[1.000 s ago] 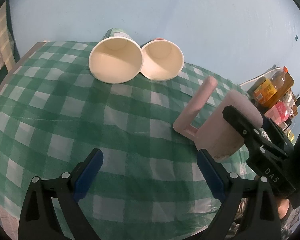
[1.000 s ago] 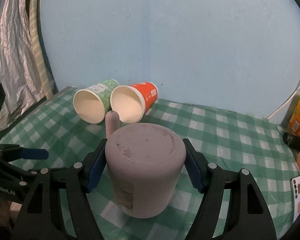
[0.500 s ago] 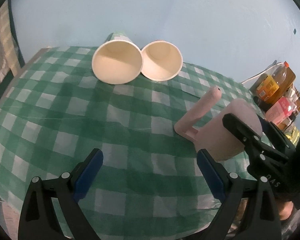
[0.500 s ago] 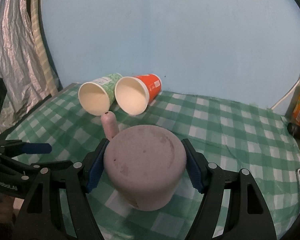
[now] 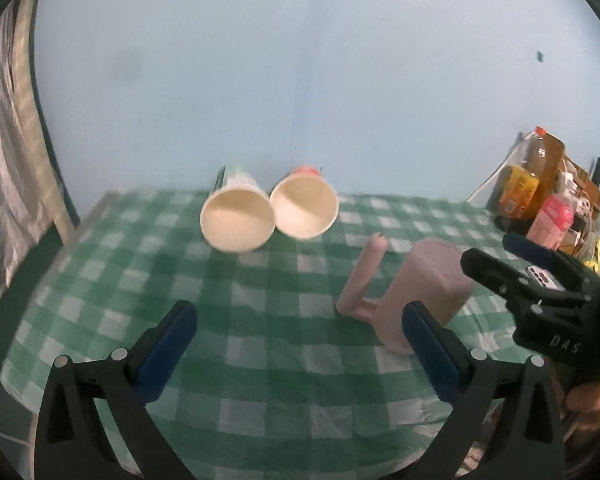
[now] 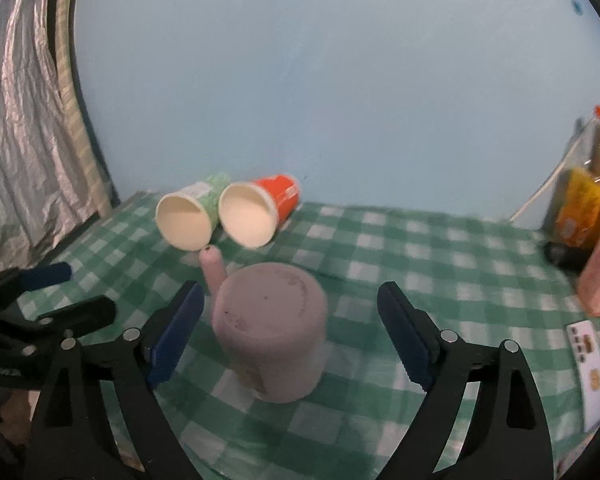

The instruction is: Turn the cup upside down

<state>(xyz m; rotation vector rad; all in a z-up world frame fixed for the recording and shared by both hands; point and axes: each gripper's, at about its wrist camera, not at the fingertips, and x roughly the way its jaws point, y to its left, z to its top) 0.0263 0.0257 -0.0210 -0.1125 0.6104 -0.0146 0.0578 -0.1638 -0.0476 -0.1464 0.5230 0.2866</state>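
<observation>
Base up on the checked tabletop [image 6: 440, 264], the pink cup [image 6: 270, 328] stands between my right hand-held gripper [image 6: 288, 332] — jaws spread, clear of its sides — while my left hand-held gripper [image 5: 300, 344], also spread, hangs farther off.

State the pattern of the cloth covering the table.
The tablecloth is a green and white check, seen best in the right wrist view.

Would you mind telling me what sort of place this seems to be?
Probably a home dining corner: a checked tablecloth against a pale blue wall, with drink bottles at the side.
</observation>
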